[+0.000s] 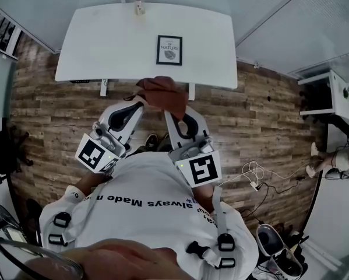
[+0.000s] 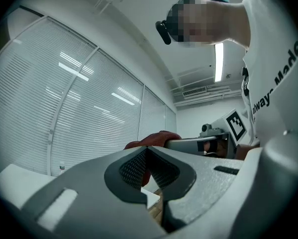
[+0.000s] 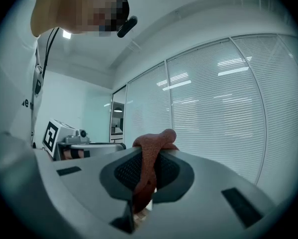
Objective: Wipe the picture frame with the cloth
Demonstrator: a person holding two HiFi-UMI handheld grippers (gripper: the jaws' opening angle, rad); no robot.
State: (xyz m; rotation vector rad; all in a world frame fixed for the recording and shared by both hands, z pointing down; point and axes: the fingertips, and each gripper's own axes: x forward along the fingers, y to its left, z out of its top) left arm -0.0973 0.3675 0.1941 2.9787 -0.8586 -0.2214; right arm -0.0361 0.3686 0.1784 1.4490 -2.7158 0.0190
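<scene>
Picture frame (image 1: 169, 50) stands unwiped at upper centre on the table (image 1: 104, 45), while the right gripper (image 1: 173, 114) pinches the cloth (image 1: 161, 92) just below, apparently for carrying across, left gripper (image 1: 140, 101) closed alongside.

The table (image 1: 104, 45) is being watched from high above. The cloth (image 2: 156, 139) is being seen up close by both gripper views.

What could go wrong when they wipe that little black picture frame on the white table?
The black picture frame sits unheld on the white table, so a push from the reddish-brown cloth could shove or tip it. The cloth is bunched in the right gripper, so hard jaw tips might touch the frame.
</scene>
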